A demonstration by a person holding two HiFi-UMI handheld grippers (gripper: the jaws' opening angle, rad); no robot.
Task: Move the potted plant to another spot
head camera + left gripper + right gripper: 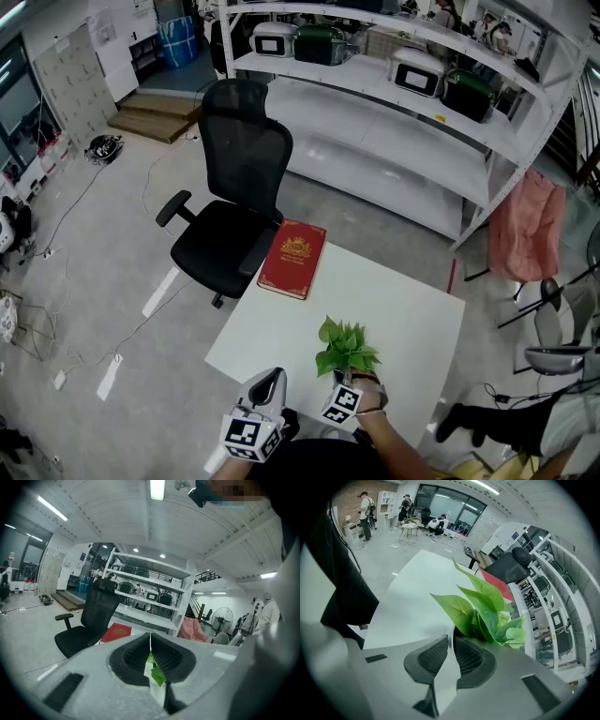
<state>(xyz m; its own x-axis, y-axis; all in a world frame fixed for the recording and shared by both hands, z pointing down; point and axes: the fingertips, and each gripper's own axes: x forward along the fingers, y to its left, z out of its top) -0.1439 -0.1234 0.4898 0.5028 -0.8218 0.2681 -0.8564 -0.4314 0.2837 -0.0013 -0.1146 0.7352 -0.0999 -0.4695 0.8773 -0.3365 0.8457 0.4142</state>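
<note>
Bright ceiling light (157,488), fisheye edges, soft shadows

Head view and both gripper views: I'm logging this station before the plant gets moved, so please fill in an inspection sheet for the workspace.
Surface: white table, carrying only two things.
Job's things: potted plant stands near the table's near edge, green leaves, pale pot.
Clutter: red book lies flat at the far left corner, apart from the plant.
Grippers: right gripper fingers closed, apparently on the pot's rim; left gripper fingers shut on nothing, beside the plant.
Cables: cables trail over the floor at left; nothing seen on the table.
Surroundings: black office chair behind the table, white shelving with appliances, pink cloth hanging at right.
</note>
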